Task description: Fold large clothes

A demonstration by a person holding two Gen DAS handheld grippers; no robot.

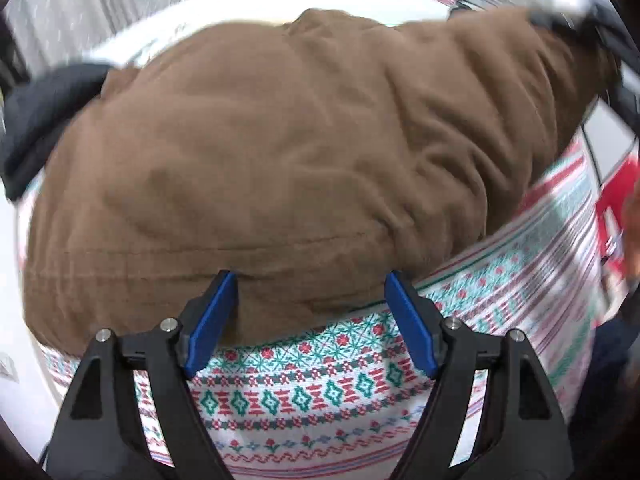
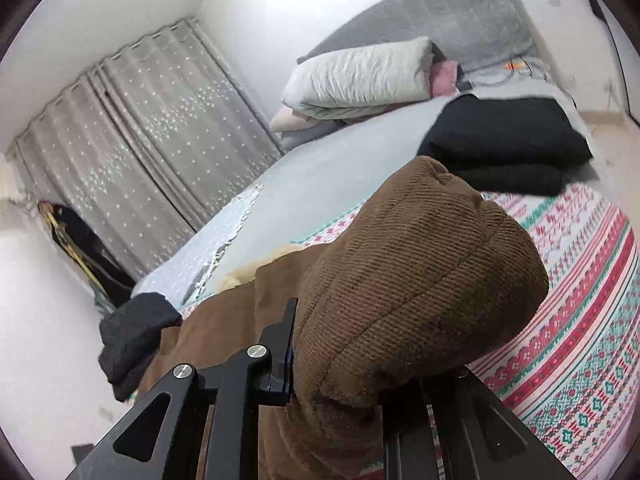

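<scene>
Bed (image 2: 344,160): patterned blanket (image 2: 580,300), brown garment (image 1: 280,140), black clothes (image 2: 508,140), folded quilts (image 2: 360,76).

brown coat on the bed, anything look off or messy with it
Nothing damaged. The brown coat lies rumpled on the patterned blanket, and one bunched end is lifted in the right gripper. A dark cuff sticks out at its edge.

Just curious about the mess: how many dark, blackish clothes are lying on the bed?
2: a black folded garment beyond the brown corduroy coat, and a dark one at the coat's left edge. More may be hidden.
</scene>
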